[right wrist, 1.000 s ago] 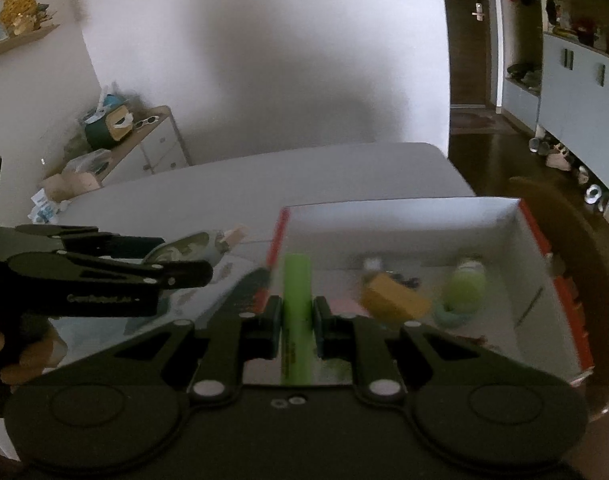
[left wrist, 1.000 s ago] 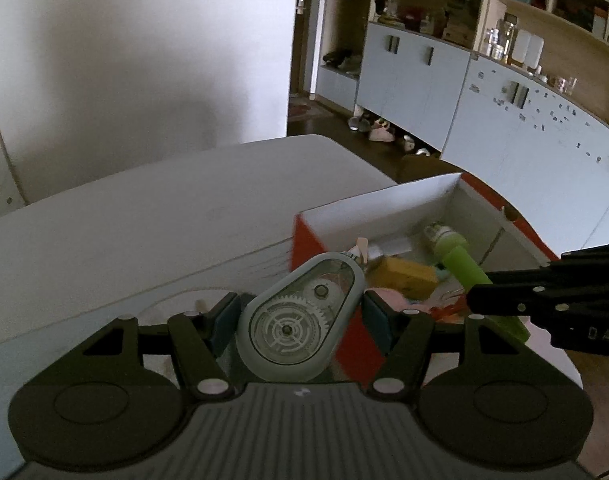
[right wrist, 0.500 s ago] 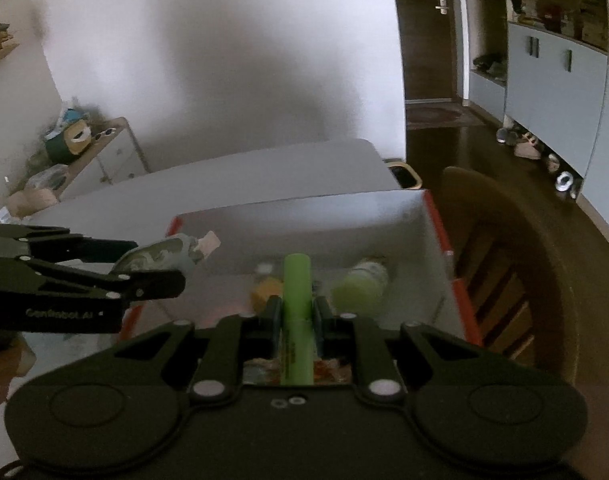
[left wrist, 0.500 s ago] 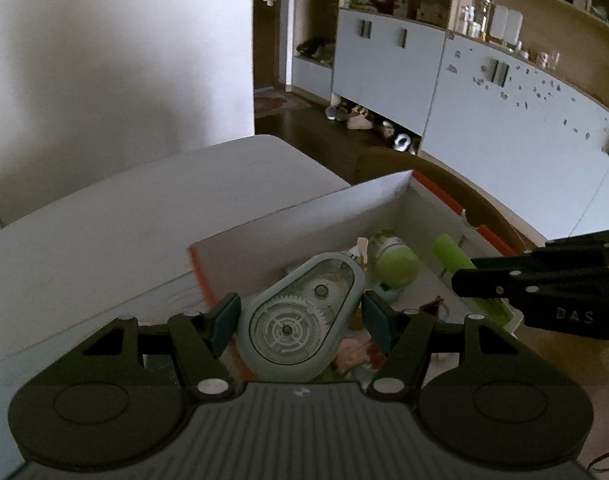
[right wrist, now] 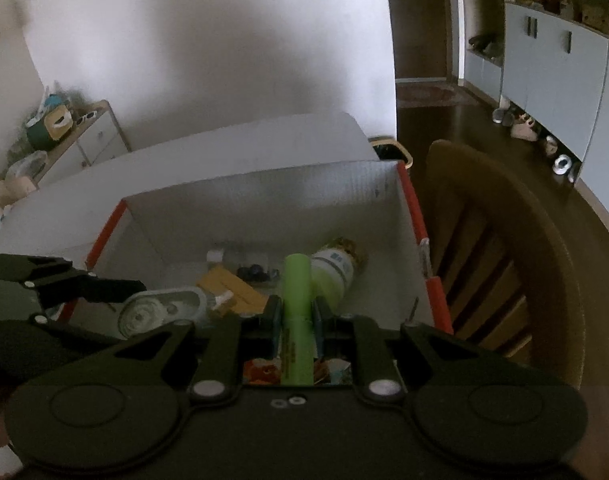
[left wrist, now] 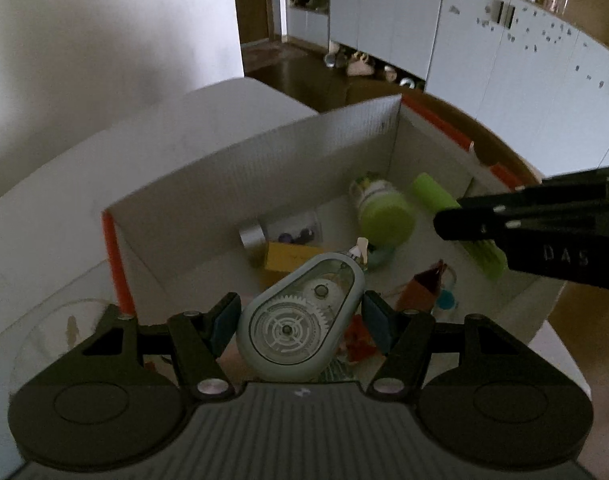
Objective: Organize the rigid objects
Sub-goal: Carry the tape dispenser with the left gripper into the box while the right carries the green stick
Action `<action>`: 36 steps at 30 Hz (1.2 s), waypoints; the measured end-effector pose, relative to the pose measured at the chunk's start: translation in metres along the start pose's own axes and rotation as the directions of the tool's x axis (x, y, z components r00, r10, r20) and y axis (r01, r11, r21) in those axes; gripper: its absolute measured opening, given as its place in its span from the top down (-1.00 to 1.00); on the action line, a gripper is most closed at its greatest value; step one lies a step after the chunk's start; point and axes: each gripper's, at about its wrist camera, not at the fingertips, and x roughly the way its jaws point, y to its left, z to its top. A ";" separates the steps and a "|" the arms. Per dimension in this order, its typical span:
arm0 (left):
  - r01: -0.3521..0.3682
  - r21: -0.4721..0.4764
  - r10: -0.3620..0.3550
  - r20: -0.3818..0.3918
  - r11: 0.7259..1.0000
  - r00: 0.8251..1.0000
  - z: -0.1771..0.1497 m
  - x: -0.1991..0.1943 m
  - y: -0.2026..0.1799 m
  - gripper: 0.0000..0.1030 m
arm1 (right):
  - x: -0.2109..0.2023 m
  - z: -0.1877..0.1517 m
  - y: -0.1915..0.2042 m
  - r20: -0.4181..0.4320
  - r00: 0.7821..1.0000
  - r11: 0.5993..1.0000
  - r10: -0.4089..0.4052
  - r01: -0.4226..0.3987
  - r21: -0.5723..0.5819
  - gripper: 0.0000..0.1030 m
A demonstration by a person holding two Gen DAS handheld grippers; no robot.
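My left gripper [left wrist: 300, 314] is shut on a pale green correction tape dispenser [left wrist: 300, 320] with clear gears, held above the open white box with orange edges [left wrist: 264, 156]. My right gripper [right wrist: 297, 316] is shut on a green highlighter [right wrist: 297, 312], also above the box [right wrist: 264, 188]. The highlighter shows in the left wrist view [left wrist: 436, 196] and the dispenser in the right wrist view [right wrist: 160, 312]. In the box lie a green-capped bottle [left wrist: 382, 208], a yellow block [left wrist: 288, 256], a silver roll [left wrist: 252, 236] and small items.
The box stands on a white table [left wrist: 104, 168] near its right end. A wooden chair [right wrist: 496, 248] is just right of the box. A white wall is behind, cabinets [left wrist: 484, 40] along the right, a small drawer unit [right wrist: 84, 140] at far left.
Both grippers have moved forward and to the right, from beside the box's left edge to over its inside. Each still holds its object.
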 end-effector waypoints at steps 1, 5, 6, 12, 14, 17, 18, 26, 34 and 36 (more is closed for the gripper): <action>-0.003 0.003 0.003 -0.008 1.000 1.000 0.000 0.003 0.000 -0.28 | 0.002 0.000 -0.002 -0.006 1.000 1.000 0.004 -0.004 -0.001 0.71; -0.012 0.010 0.012 -0.024 1.000 1.000 -0.001 0.011 -0.005 -0.28 | 0.007 -0.004 -0.002 -0.026 1.000 1.000 0.009 -0.009 -0.005 0.71; -0.012 0.015 0.013 -0.025 1.000 1.000 -0.002 0.013 -0.006 -0.28 | 0.008 -0.005 -0.002 -0.033 0.999 1.000 0.012 -0.012 -0.005 0.71; -0.013 0.031 0.015 -0.056 0.999 0.998 -0.003 0.021 -0.011 -0.28 | 0.015 -0.012 -0.002 -0.069 0.998 1.000 0.009 -0.010 -0.009 0.71; -0.011 0.038 0.014 -0.071 0.999 0.997 -0.001 0.022 -0.013 -0.28 | 0.016 -0.014 -0.003 -0.081 0.997 1.000 0.007 -0.007 -0.004 0.70; -0.013 0.036 0.016 -0.109 0.999 0.994 0.001 0.027 -0.013 -0.28 | 0.017 -0.016 -0.003 -0.080 0.997 1.000 0.005 -0.006 -0.010 0.69; -0.008 0.033 0.012 -0.121 0.999 0.993 0.001 0.029 -0.013 -0.28 | 0.016 -0.015 -0.003 -0.080 0.997 1.000 0.004 -0.005 -0.010 0.70; -0.017 0.031 0.022 -0.171 0.999 0.985 0.005 0.035 -0.011 -0.26 | 0.014 -0.016 -0.004 -0.078 0.997 1.000 0.005 -0.006 -0.009 0.57; -0.006 -0.007 0.005 -0.169 1.000 0.986 0.003 0.029 -0.005 -0.27 | 0.006 -0.018 -0.003 -0.064 0.998 1.000 -0.001 0.001 -0.009 0.47; -0.005 -0.026 0.001 -0.153 1.000 0.988 0.002 0.025 -0.002 -0.27 | 0.003 -0.018 -0.003 -0.060 0.998 1.000 -0.003 0.003 -0.010 0.44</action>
